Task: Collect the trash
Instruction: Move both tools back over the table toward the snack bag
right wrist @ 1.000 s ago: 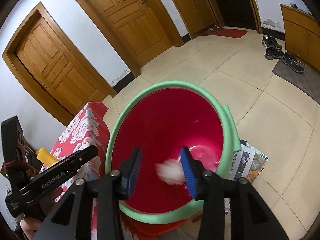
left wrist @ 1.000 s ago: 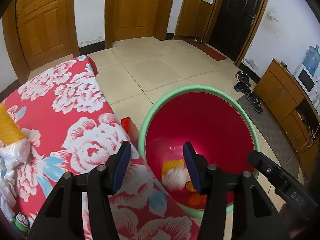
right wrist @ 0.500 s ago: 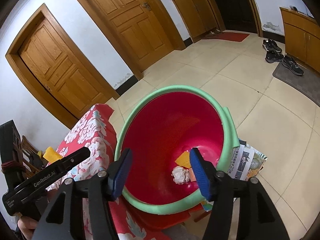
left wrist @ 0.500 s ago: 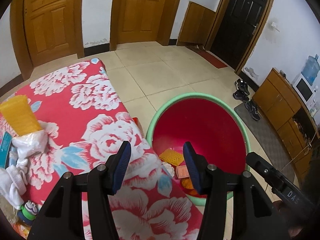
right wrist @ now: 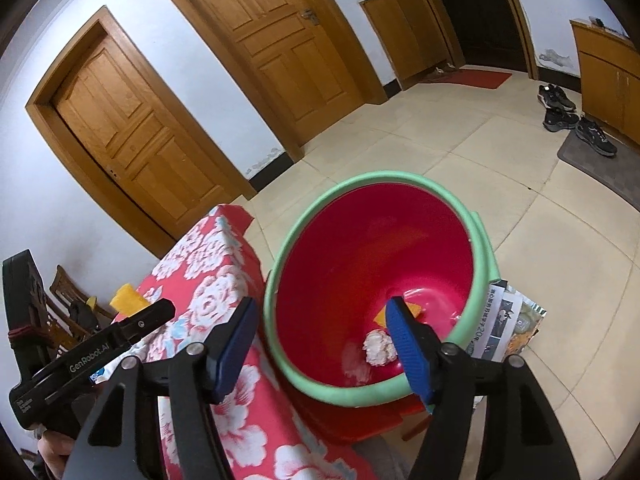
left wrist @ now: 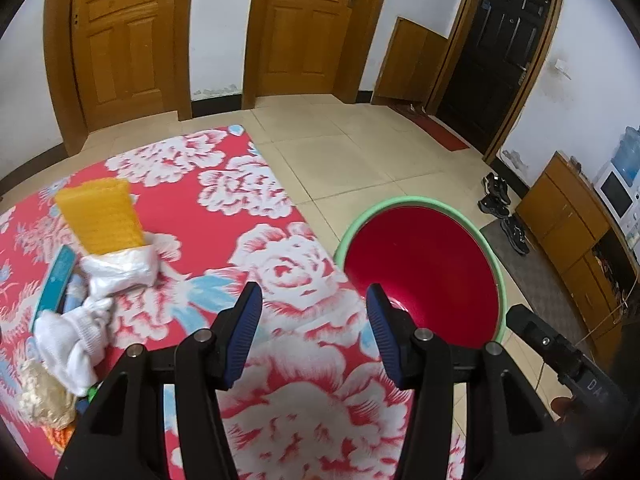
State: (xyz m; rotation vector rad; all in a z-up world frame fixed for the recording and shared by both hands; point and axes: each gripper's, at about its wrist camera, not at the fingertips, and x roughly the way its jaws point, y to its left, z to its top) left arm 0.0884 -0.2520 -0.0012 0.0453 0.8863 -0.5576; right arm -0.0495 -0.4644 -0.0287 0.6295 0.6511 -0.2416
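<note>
Remaining trash point(left wrist: 100, 276) lies bunched at the left end of the floral cloth point(left wrist: 280, 272): a yellow ribbed pad point(left wrist: 98, 216) standing at the far side, a crumpled white bag point(left wrist: 120, 270) at its foot, a teal strip point(left wrist: 54, 280) beside that, then a white sock-like rag point(left wrist: 70, 340) and a tan wad point(left wrist: 42, 398) nearest us. The heap's long axis runs roughly toward and away from the camera, and it sits well to the left of our left gripper point(left wrist: 314, 332), whose blue pads stand apart over bare cloth with nothing between them.

The red bucket point(right wrist: 480, 240) with its green rim stands on the floor off the cloth's right edge, already holding a white paper ball point(right wrist: 378, 346) and an orange scrap point(right wrist: 414, 308). Our right gripper point(right wrist: 320, 340) hangs above the bucket's near rim, its jaws having just been opening, empty, the paper ball lying far below them.

We judge the left hand nearer the heap; the next reach swings left, away from the bucket, with the white bag the closest piece.
</note>
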